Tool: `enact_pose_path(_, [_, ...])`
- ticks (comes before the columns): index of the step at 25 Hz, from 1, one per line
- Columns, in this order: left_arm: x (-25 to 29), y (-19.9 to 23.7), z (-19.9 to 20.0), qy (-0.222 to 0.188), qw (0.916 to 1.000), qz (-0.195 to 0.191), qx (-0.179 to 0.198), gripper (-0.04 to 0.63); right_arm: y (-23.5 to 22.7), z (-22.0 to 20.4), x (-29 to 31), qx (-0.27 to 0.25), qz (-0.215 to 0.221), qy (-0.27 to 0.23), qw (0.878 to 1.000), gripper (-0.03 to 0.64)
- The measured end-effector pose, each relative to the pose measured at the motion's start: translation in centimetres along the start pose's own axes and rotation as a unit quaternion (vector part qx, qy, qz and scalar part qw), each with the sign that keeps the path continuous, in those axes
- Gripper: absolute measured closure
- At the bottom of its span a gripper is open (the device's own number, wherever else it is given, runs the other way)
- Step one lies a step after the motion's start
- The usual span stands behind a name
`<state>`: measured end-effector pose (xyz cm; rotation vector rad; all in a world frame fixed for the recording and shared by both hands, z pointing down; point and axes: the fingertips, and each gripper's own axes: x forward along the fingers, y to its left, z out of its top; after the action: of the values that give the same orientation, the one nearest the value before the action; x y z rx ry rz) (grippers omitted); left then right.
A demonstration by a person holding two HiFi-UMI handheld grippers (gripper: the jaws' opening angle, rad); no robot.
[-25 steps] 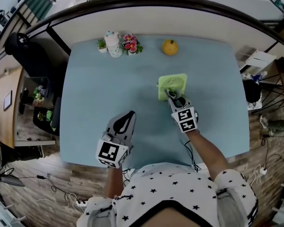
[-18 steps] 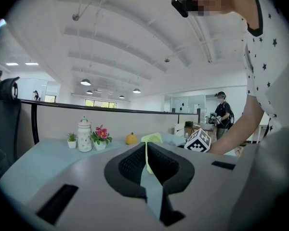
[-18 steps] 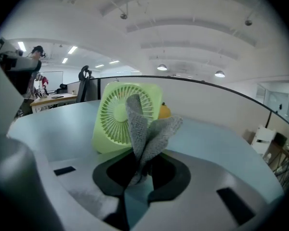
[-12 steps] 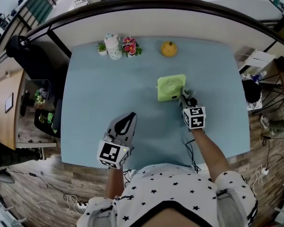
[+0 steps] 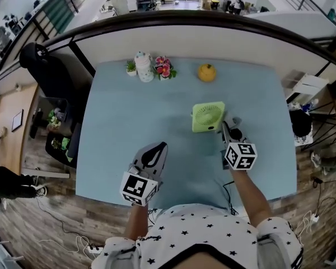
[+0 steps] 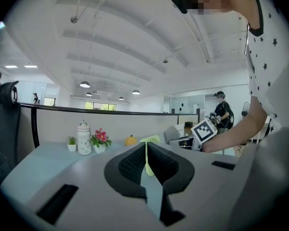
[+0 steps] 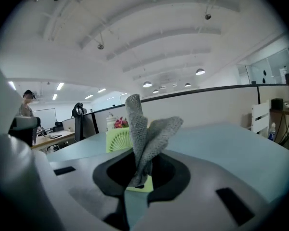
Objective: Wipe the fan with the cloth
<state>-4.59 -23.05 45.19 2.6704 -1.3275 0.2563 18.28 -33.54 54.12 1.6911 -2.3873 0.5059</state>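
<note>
Right gripper [image 5: 231, 132] drawn back, now just right of fan [image 5: 208, 117], jaws clamped on grey cloth [image 7: 147, 138], left gripper [image 5: 155, 150] jaws together, empty, potted flowers [image 5: 164, 69] at far table [image 5: 129, 122] edge

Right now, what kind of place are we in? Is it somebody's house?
Probably an open-plan office, not a house. The blue table backs onto a low partition, a black office chair stands beside it, and rows of ceiling lights run over more desks behind.
</note>
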Motion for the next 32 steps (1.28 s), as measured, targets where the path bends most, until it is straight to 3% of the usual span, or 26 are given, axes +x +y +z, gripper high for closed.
enact_pose_path(10, [-0.5,-0.8,0.6,-0.005,1.0,0.003,0.008,0.561,5.0,3.9,-3.8,0.011,0.07,-0.067,0.995,0.563])
enact_pose_path(32, [-1.3,-2.0,0.4,-0.002,0.9999,-0.006,0.012,0.561,6.8,4.1,-8.0,0.035,0.09,-0.081,0.992,0.566])
